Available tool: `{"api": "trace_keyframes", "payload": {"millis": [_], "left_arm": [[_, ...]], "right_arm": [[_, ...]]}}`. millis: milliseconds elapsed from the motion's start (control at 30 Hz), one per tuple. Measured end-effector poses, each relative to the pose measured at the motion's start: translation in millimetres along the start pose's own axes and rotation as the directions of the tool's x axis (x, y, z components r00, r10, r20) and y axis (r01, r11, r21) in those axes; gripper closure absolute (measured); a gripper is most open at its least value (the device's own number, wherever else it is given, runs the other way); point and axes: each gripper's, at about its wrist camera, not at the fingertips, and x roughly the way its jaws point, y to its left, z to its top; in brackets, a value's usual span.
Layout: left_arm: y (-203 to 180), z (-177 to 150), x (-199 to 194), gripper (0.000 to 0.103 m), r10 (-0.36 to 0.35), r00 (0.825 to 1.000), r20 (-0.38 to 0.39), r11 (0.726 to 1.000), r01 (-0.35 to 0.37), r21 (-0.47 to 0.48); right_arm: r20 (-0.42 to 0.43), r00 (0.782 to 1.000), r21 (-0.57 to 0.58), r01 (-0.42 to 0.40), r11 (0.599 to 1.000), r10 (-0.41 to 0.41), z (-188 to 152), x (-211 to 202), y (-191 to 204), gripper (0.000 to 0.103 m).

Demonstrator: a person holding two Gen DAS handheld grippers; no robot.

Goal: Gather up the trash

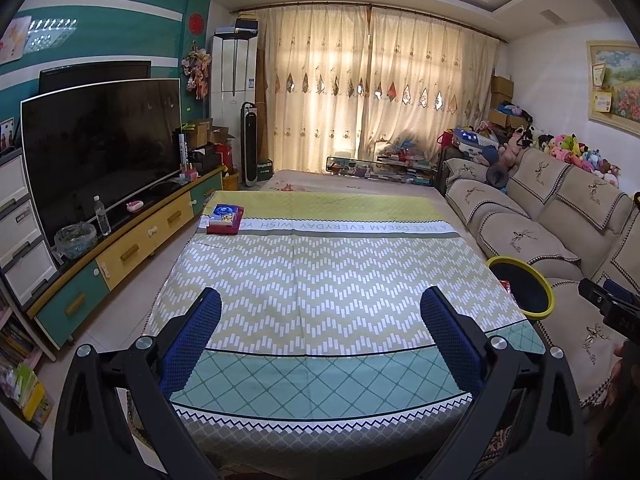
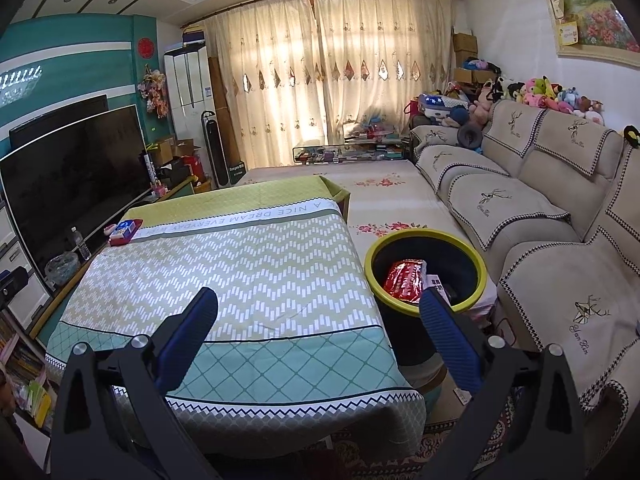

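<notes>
A black bin with a yellow rim (image 2: 478, 268) stands right of the table, by the sofa; a red wrapper (image 2: 404, 280) and a white packet lie inside. The bin's rim also shows in the left wrist view (image 1: 550, 292). My left gripper (image 1: 320, 304) is open and empty over the near part of the patterned tablecloth (image 1: 320, 264). My right gripper (image 2: 320, 308) is open and empty above the table's near right corner, its right finger in front of the bin. A red and blue box (image 1: 225, 219) lies at the table's far left; it also shows in the right wrist view (image 2: 126, 231).
A TV (image 1: 100, 148) on a low cabinet (image 1: 120, 256) with a water bottle (image 1: 102, 216) runs along the left. A beige sofa (image 2: 540, 216) with plush toys lines the right. A glass side table (image 1: 380, 168) and curtains are at the back.
</notes>
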Motion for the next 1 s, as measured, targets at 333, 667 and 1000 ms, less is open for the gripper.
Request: {"api": "trace_keyframes", "payload": {"millis": [333,667,1000], "left_arm": [[1.5,-2.4,4.9,0.005,-0.004,1.000,-0.010,1.000,0.004,0.005],[6.5,-1.9,8.0,0.005,-0.002,1.000,-0.016,1.000,0.002,-0.009],[3.4,-1.7,12.3,0.005,-0.006,1.000,-0.024,1.000,0.006,0.004]], "right_arm": [[0.003,1.000,0.001,-0.003,1.000,0.003,1.5,1.6,-0.2,0.007],[-0.001,1.000,-0.006,-0.013,1.000,0.013,2.1,5.0,4.0,0.007],[-0.001,1.000,0.001,-0.011,1.000,0.011,2.4,8.8,5.1,0.007]]}}
